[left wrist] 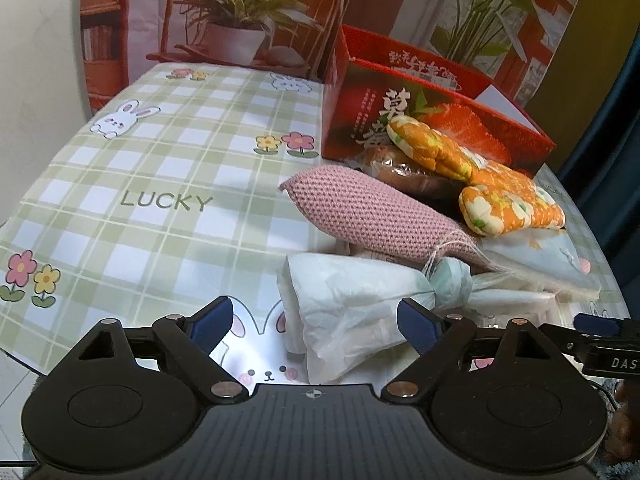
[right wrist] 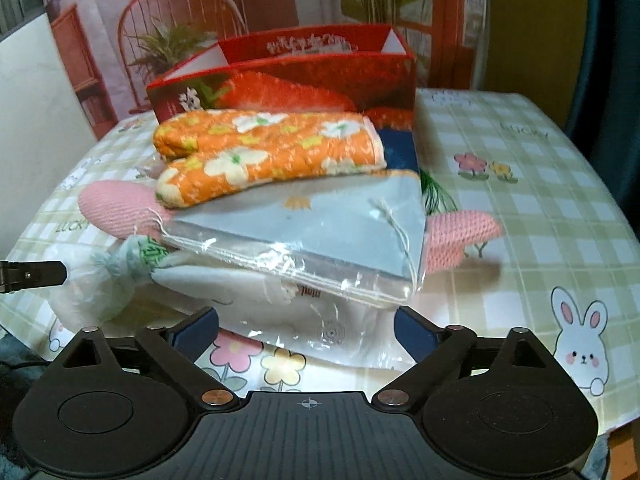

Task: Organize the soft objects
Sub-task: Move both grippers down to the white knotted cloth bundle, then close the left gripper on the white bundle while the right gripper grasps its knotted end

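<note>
Soft things sitting in a pile by one box

Lying there: one orange floral oven mitt (right wrist: 264, 152), two pink knitted pouches (left wrist: 352, 216), one red strawberry box (right wrist: 288, 76), two plastic-wrapped cloth packs (right wrist: 320, 236).

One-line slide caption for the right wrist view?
Open right gripper faces stacked soft goods: orange floral mitt atop bagged blue cloth, red box behind.

Mitt (right wrist: 268, 148) atop pile, before box (right wrist: 280, 76)

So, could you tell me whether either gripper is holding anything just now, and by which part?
Nothing is held: the left gripper and right gripper both stand open.
</note>
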